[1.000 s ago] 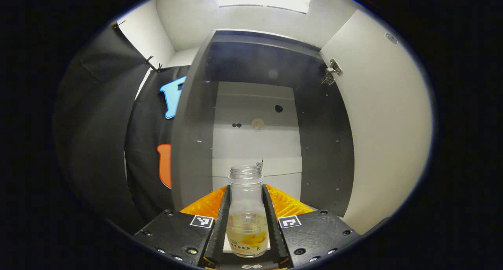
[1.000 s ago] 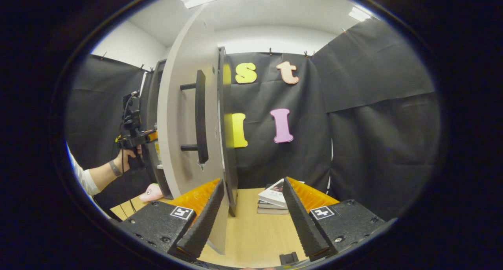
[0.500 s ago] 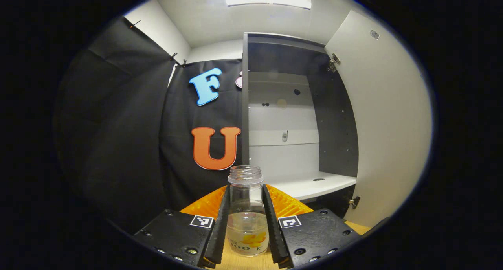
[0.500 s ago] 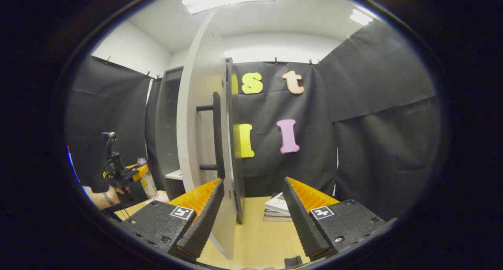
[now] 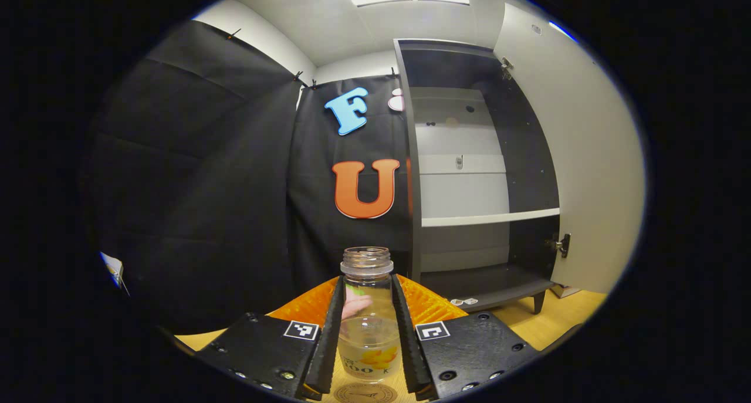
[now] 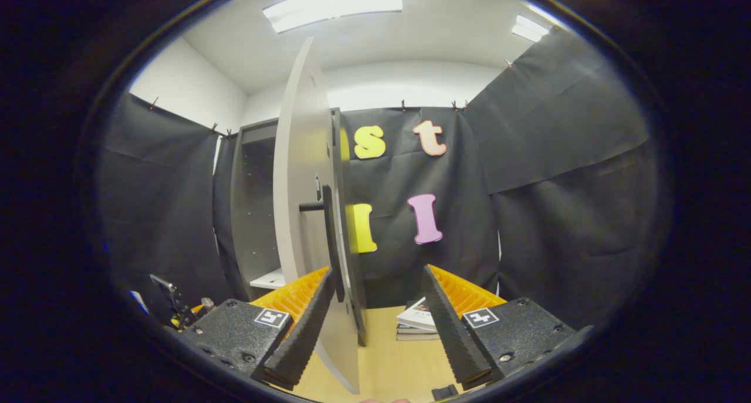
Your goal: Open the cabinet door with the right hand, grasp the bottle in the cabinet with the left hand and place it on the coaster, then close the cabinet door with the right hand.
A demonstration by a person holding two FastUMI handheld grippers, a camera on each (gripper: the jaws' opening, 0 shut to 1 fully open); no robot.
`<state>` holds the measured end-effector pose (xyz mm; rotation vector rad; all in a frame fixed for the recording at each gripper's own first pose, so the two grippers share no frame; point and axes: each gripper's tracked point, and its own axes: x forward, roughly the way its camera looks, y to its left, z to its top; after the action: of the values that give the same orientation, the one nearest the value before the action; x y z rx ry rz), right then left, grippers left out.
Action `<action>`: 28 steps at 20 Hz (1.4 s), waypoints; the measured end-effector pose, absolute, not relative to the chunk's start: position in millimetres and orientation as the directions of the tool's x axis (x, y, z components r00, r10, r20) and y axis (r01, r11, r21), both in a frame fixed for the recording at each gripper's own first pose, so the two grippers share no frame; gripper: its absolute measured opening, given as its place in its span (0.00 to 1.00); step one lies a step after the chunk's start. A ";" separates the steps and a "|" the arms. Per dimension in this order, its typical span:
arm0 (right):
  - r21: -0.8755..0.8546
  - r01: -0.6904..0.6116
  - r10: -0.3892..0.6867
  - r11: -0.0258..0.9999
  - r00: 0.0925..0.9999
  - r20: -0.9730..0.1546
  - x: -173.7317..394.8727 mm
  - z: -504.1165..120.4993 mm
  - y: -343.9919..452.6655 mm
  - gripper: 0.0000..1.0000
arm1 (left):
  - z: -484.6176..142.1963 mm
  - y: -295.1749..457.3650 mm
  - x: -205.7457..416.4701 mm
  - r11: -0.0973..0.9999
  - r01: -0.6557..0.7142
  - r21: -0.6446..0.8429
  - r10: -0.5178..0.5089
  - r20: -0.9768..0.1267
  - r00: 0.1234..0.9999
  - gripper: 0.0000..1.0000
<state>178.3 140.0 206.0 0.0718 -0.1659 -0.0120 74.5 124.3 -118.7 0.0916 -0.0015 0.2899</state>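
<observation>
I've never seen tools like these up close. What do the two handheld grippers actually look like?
Both look alike. The left gripper and right gripper each have two black fingers with ribbed inner faces, backed by orange ridged plastic. Each sits on black bolted blocks carrying small square black-and-white markers.

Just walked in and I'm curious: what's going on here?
A person is working with two hand-held tools. The left tool grips a clear bottle just above a round coaster on the wooden table. The cabinet door stands open, with the right tool open near its edge.
</observation>
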 end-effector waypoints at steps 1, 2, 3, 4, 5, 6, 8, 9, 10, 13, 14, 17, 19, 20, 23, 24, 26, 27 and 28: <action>0.070 0.017 -0.028 0.997 0.987 0.160 177.0 207.0 138.6 0.93 | -130.3 127.4 70.4 0.951 -0.296 0.085 0.297 0.008 0.955 0.45; 0.062 0.032 -0.041 0.998 0.987 0.154 175.4 207.9 136.3 0.93 | -141.0 130.7 66.8 0.947 -0.310 0.085 0.311 0.001 0.950 0.45; 0.052 0.046 -0.053 0.998 0.987 0.151 174.0 209.8 135.4 0.93 | -150.9 133.3 62.7 0.944 -0.320 0.085 0.322 -0.010 0.947 0.45; 0.043 0.053 -0.059 0.998 0.987 0.150 172.2 211.4 136.0 0.93 | -159.3 134.1 61.5 0.943 -0.324 0.079 0.326 -0.017 0.945 0.45; 0.037 0.056 -0.061 0.998 0.987 0.147 172.1 212.9 138.7 0.93 | -167.6 135.1 59.7 0.942 -0.328 0.069 0.330 -0.022 0.944 0.45; 0.037 0.058 -0.063 0.998 0.988 0.142 171.8 213.6 141.6 0.93 | -177.2 137.1 57.6 0.939 -0.337 0.063 0.339 -0.033 0.940 0.46; 0.044 0.047 -0.053 0.998 0.990 0.127 170.3 212.7 148.2 0.93 | -190.9 136.8 55.7 0.939 -0.340 0.048 0.342 -0.053 0.938 0.46; 0.046 0.049 -0.055 0.998 0.991 0.125 170.9 215.1 148.6 0.93 | -198.3 139.2 56.2 0.936 -0.346 0.056 0.350 -0.065 0.935 0.45; 0.046 0.052 -0.057 0.998 0.991 0.122 170.5 216.5 148.7 0.93 | -199.4 139.3 54.0 0.935 -0.349 0.064 0.353 -0.061 0.934 0.46; 0.047 0.051 -0.056 0.998 0.991 0.118 173.2 216.7 152.7 0.93 | -202.5 133.7 51.0 0.934 -0.346 0.091 0.350 -0.031 0.936 0.46; 0.048 0.050 -0.055 0.998 0.992 0.116 173.7 216.6 154.6 0.93 | -198.8 133.1 49.9 0.934 -0.346 0.093 0.348 -0.018 0.937 0.46; 0.053 0.044 -0.050 0.998 0.992 0.116 176.1 216.1 158.1 0.93 | -205.5 129.2 48.4 0.936 -0.343 0.081 0.346 -0.030 0.938 0.49; 0.059 0.045 -0.051 0.997 0.993 0.110 177.9 213.5 157.4 0.93 | -205.4 129.2 48.3 0.936 -0.344 0.077 0.347 -0.031 0.937 0.52; 0.062 0.047 -0.053 0.997 0.993 0.106 178.2 211.8 156.2 0.93 | -206.5 128.8 48.4 0.936 -0.343 0.075 0.346 -0.034 0.938 0.54; 0.075 0.049 -0.056 0.996 0.994 0.097 181.9 207.5 153.7 0.93 | -210.3 127.7 51.1 0.944 -0.325 0.061 0.329 -0.066 0.942 0.70; 0.078 0.051 -0.058 0.996 0.994 0.095 182.6 205.9 151.6 0.93 | -212.3 128.6 51.0 0.944 -0.325 0.059 0.329 -0.082 0.941 0.79; 0.088 0.055 -0.063 0.995 0.994 0.091 183.5 202.4 147.6 0.93 | -209.2 128.3 49.1 0.946 -0.321 0.044 0.324 -0.096 0.941 0.98; 0.094 0.057 -0.065 0.994 0.994 0.087 184.1 199.5 145.2 0.93 | -205.9 128.2 48.6 0.947 -0.319 0.041 0.322 -0.096 0.942 0.98; 0.098 0.062 -0.070 0.993 0.994 0.079 184.2 196.4 142.5 0.93 | -202.8 127.4 47.9 0.948 -0.314 0.045 0.317 -0.099 0.943 0.97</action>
<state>184.2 142.5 196.4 0.0958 -0.0822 -0.0658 47.9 127.4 -202.8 0.0286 0.1051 0.3220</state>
